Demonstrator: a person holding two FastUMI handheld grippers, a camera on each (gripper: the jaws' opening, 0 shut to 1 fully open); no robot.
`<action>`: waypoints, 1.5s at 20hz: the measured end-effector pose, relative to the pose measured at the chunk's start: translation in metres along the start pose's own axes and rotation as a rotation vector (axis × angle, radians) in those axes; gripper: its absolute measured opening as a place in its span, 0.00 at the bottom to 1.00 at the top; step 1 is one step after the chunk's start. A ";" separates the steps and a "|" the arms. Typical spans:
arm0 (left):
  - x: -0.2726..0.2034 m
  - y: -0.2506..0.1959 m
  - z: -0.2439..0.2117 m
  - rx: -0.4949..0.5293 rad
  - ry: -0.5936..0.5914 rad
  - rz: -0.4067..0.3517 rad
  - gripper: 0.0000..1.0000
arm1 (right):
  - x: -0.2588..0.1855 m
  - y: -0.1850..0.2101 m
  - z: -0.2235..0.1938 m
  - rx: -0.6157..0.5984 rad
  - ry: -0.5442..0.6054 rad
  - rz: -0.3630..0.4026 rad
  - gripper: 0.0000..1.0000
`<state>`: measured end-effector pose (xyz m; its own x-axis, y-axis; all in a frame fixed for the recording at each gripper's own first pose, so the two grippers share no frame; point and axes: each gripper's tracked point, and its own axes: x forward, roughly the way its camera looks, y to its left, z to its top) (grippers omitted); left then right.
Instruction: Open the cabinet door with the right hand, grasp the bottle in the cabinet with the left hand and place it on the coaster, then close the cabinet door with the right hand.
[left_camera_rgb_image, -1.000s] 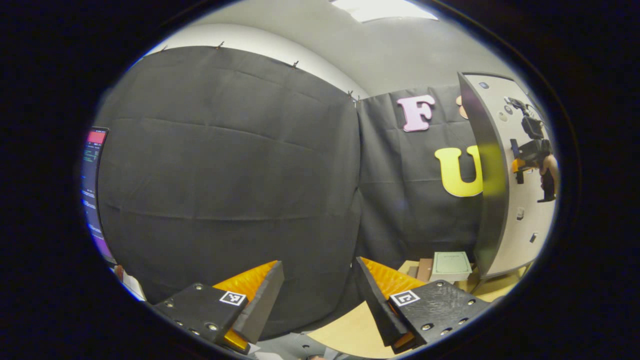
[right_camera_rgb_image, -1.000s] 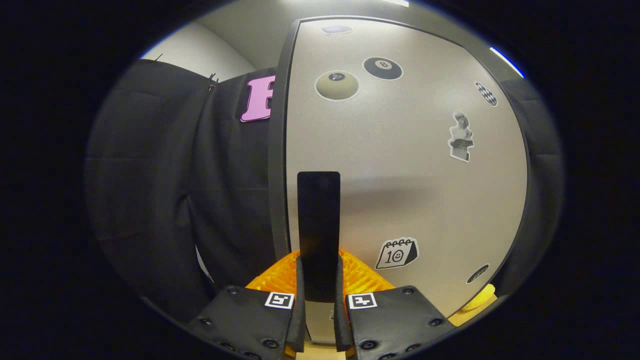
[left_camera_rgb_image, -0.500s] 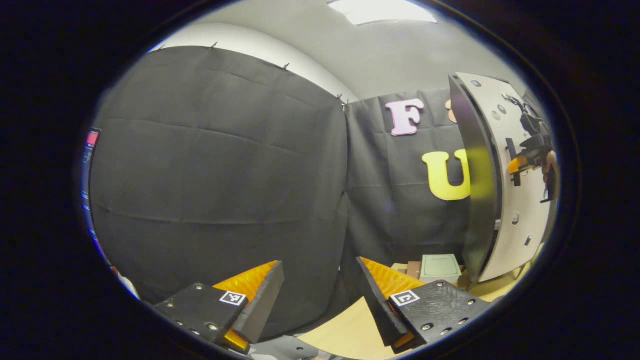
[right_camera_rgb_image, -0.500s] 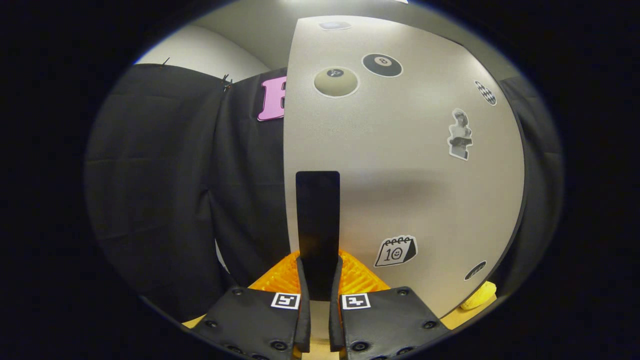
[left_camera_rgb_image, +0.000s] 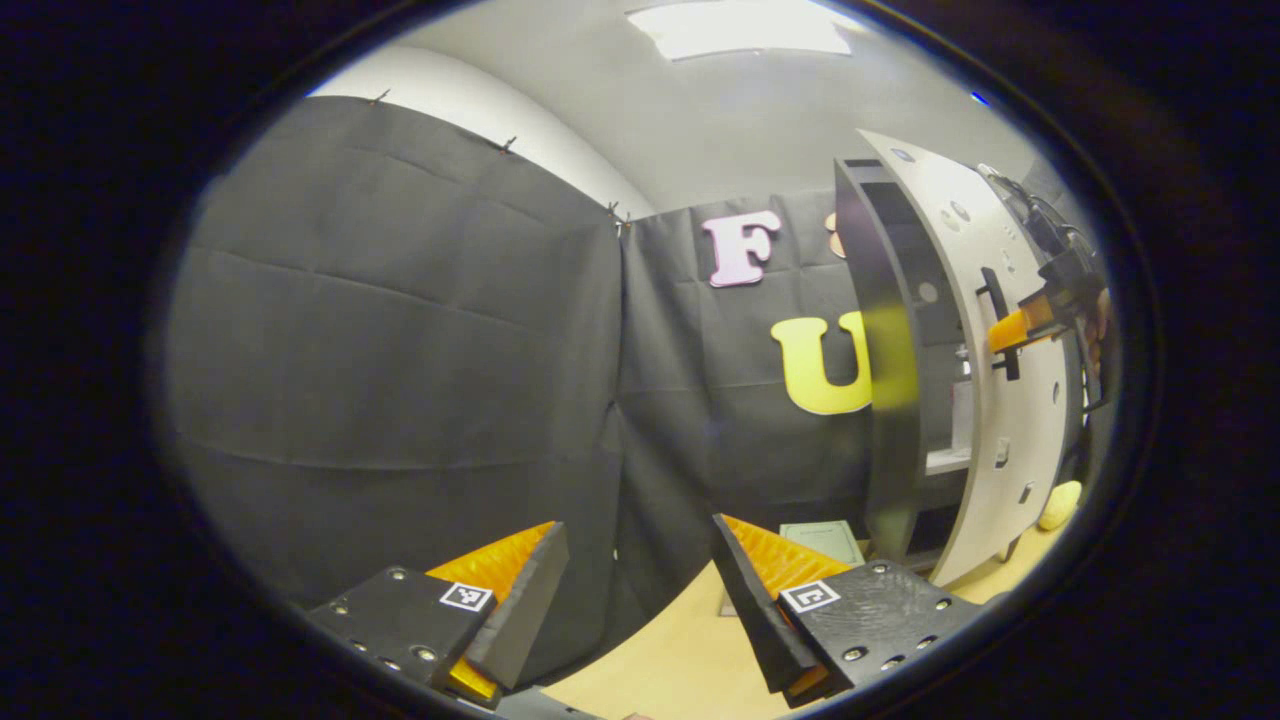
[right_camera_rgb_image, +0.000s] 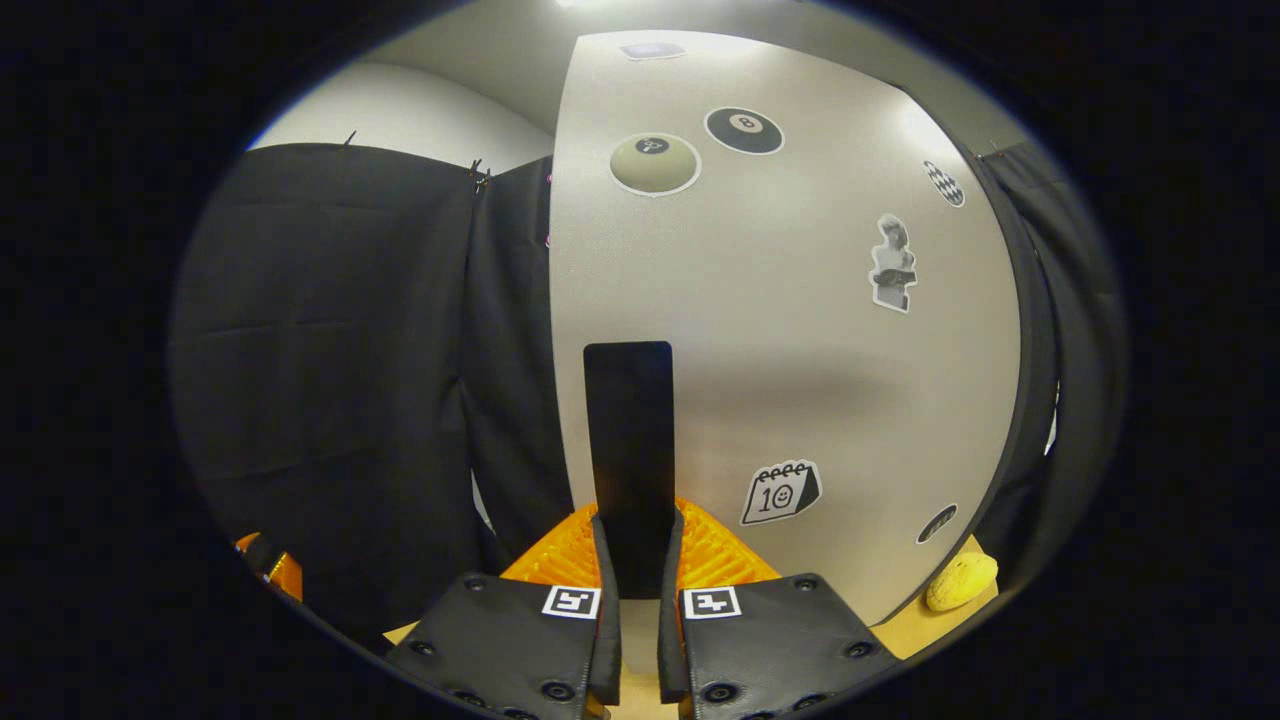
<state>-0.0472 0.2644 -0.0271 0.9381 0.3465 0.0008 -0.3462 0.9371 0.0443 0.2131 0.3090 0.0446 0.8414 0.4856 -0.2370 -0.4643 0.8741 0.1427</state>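
The tall cabinet stands at the right of the left gripper view, its pale door swung partly outward. My right gripper, with a hand behind it, holds the black handle there. In the right gripper view my right gripper is shut on that upright handle, and the stickered door rises behind it. Through the gap I see a shelf with a pale upright shape, too small to identify. My left gripper hangs open above the table, holding nothing.
A pale green square pad lies on the wooden table in front of the cabinet. A yellow lump rests on the table past the door's lower edge. Black cloth walls close off the left and back.
The door has swung further out with my right gripper on its handle, so the cabinet's inside now shows. The left gripper's view has turned toward the cabinet.
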 end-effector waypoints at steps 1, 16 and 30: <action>0.003 -0.009 0.001 -0.004 -0.001 -0.020 0.87 | 0.000 -0.001 0.001 0.002 0.003 0.009 0.17; -0.006 -0.202 0.020 -0.044 -0.015 -0.296 0.87 | -0.003 -0.011 0.001 0.014 -0.004 0.216 0.16; -0.040 -0.335 0.028 -0.083 0.011 -0.429 0.87 | -0.007 -0.026 0.002 0.027 0.008 0.251 0.16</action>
<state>0.0319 -0.0650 -0.0139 0.9971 -0.0748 -0.0108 0.0743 0.9964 -0.0418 0.2199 0.2830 0.0441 0.6985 0.6876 -0.1982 -0.6509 0.7255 0.2234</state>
